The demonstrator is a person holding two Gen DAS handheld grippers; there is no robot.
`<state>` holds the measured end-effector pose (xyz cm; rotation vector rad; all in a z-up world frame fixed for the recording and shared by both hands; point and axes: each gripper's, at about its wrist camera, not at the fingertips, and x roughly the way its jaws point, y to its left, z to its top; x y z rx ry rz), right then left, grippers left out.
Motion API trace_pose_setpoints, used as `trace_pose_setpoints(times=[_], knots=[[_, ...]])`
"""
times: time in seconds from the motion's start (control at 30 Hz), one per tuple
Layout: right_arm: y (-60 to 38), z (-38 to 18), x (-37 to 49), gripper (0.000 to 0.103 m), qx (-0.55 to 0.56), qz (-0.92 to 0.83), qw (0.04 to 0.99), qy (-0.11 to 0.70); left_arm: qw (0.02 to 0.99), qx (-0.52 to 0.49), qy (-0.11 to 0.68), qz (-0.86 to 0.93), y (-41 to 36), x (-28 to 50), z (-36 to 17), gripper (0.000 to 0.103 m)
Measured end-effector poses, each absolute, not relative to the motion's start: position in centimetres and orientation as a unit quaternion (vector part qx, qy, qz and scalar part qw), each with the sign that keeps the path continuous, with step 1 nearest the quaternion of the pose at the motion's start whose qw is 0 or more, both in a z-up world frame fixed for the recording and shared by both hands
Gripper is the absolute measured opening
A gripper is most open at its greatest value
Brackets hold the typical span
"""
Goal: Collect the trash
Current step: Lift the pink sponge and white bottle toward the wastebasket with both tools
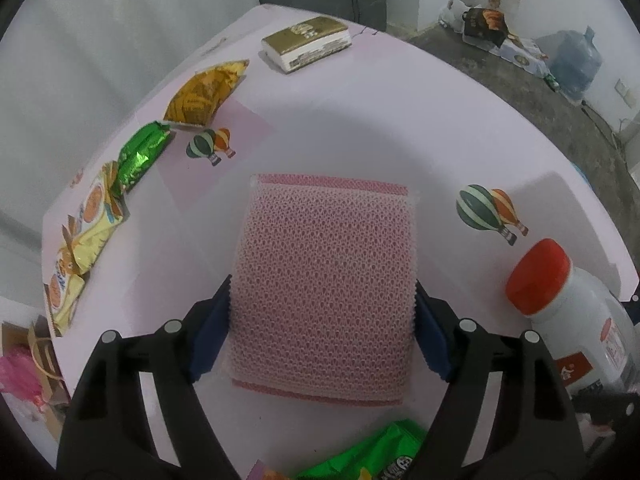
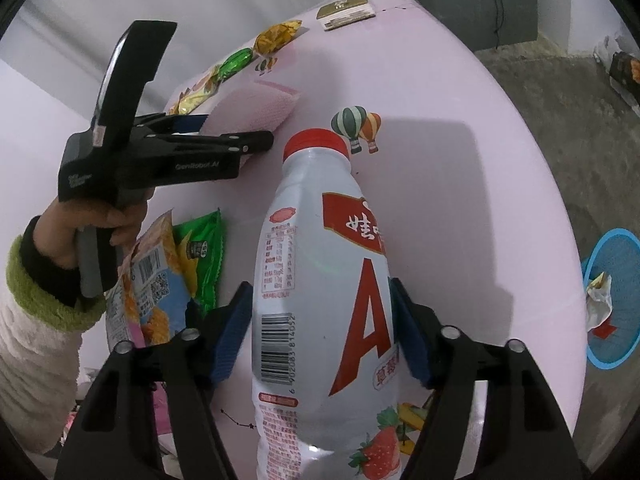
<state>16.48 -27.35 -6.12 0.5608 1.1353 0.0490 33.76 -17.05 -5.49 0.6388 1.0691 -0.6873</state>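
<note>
Left wrist view shows my left gripper [image 1: 322, 320] with its fingers [image 1: 210, 340] pressed against both sides of the pink mesh sponge [image 1: 324, 280], held over the pink desk [image 1: 360, 120]. Right wrist view alone shows my right gripper [image 2: 322, 330] with its fingers narrowed onto the white red-capped bottle [image 2: 320, 300], and, beyond the desk's edge past that bottle, a blue basket [image 2: 612, 300] on the floor with crumpled white trash [image 2: 598, 300] inside.

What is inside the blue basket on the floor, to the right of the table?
In the right wrist view, the blue basket holds crumpled whitish paper or wrapper trash and a small red piece. The table edge and frame border hide the rest of its interior.
</note>
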Motion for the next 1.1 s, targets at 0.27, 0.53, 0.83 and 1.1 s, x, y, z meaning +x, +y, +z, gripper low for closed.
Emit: trace_pose_setpoints(times=[0.27,0.53,0.83,1.1], knots=[[-27.7,-6.1,16.1,0.059,0.271,0.02,0.807,0.525,0.772,0.312,0.452,-0.319,-16.3,31.3,-3.3,0.075],[-27.8,-6.0,15.6,0.059,0.277,0.021,0.808,0.519,0.785,0.319,0.419,-0.327,-15.6,28.0,-0.8,0.075],[-27.9,-5.8,13.9,0.059,0.288,0.016,0.809,0.511,0.793,0.32,0.399,-0.332,-15.0,24.7,1.0,0.075],[-29.2,-5.4,9.4,0.059,0.294,-0.016,0.813,0.502,0.788,0.332,0.38,-0.354,-15.3,19.2,1.4,0.075]])
